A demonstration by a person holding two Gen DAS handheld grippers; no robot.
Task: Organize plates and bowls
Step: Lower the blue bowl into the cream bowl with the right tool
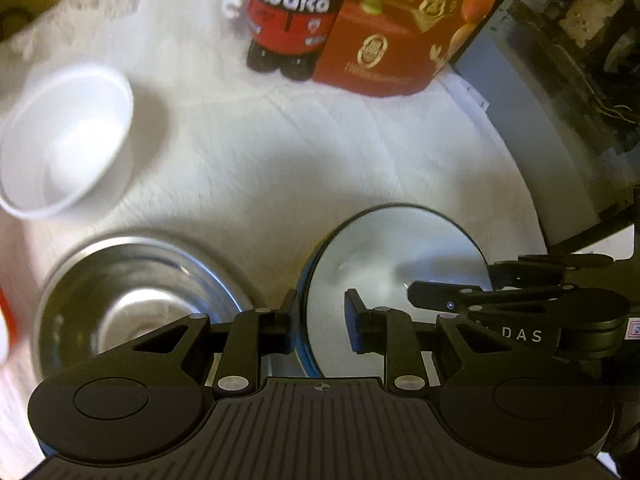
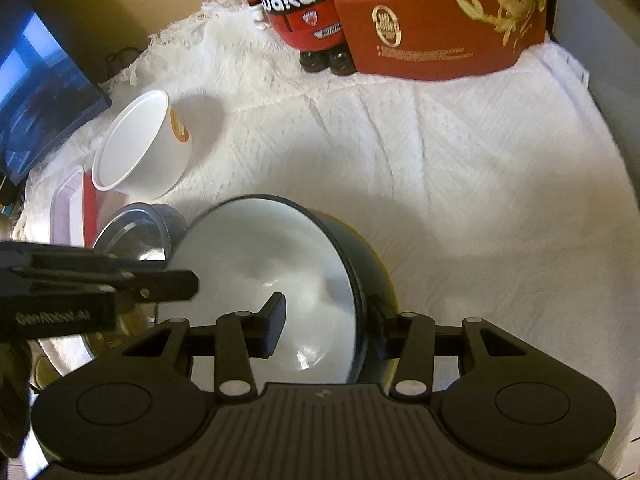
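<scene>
**A:** The worktop [image 2: 460,200] under its white cloth [image 1: 340,152] is mostly bare at the middle, with a red box [image 2: 440,32] and a toy figure [image 2: 304,12] at the back. Where do we stand with the dark bowl [image 2: 260,264]?

**B:** We have it tilted, just beside the steel bowl [image 1: 136,304]. The right hand-held gripper [image 2: 326,320] is clamped on its right wall, one finger inside and one outside. The left hand-held gripper [image 1: 320,320] sits astride the opposite rim. Its inner pad looks clear of the wall, so we read those jaws as apart.

**A:** So we're mid-carry, judging by the tilt?

**B:** We think so: one bowl is in hand, and the steel bowl and the white paper tub [image 1: 68,140] are not yet gathered.

**A:** And next?

**B:** We either pinch with the left for a two-handed hold, or draw it off. Then we level the bowl and lower it squarely, perhaps into the steel one. If it stays tilted, its rim may catch the steel edge.
</scene>
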